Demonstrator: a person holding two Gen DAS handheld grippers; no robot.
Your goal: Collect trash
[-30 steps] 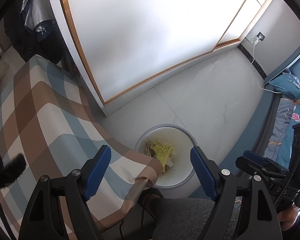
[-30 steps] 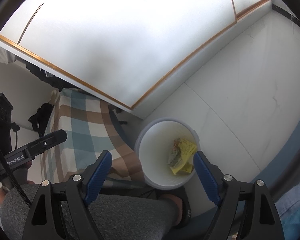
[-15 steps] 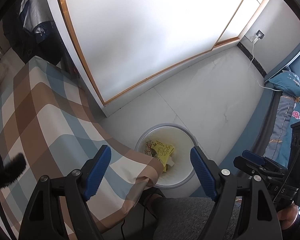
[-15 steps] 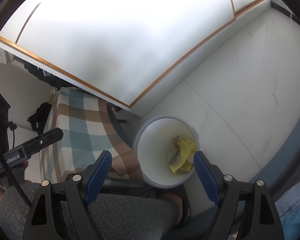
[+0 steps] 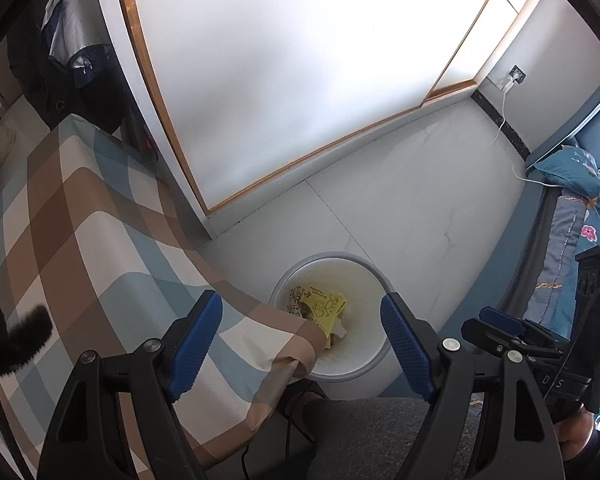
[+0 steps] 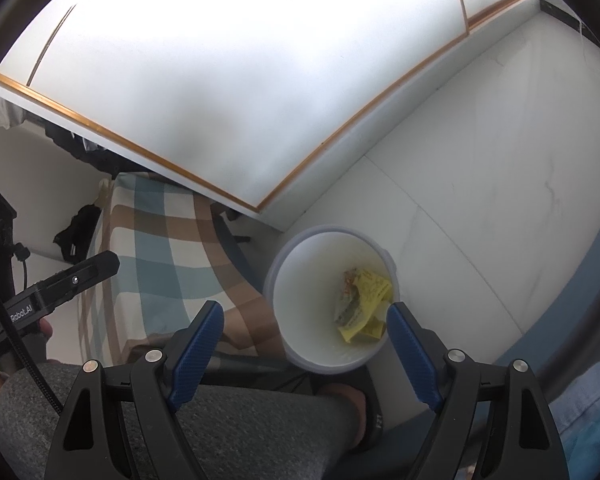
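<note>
Pale tiled floor point(image 5: 400, 208), running up to white sliding panels with wood trim point(image 5: 284, 80). Checked blue, brown and cream tablecloth point(image 5: 80, 240) draped over a table on one side, corner hanging just over the rim of a white round bin point(image 6: 324, 300) standing on the floor. Blue patterned bedding point(image 5: 572, 216) at the far side; dark clothes hanging in the corner point(image 5: 72, 40). Grey trouser leg point(image 6: 236, 432) and sandalled foot below, beside the bin.

Inside the bin: crumpled yellow wrappers point(image 6: 364, 300) lying at the bottom, also seen from the left wrist point(image 5: 322, 306).

Left gripper point(image 5: 300, 344): blue pads spread wide, empty, touching nothing, hovering above tablecloth edge and bin. Right gripper point(image 6: 302, 344): likewise spread wide, nothing between the pads, poised over the bin.
</note>
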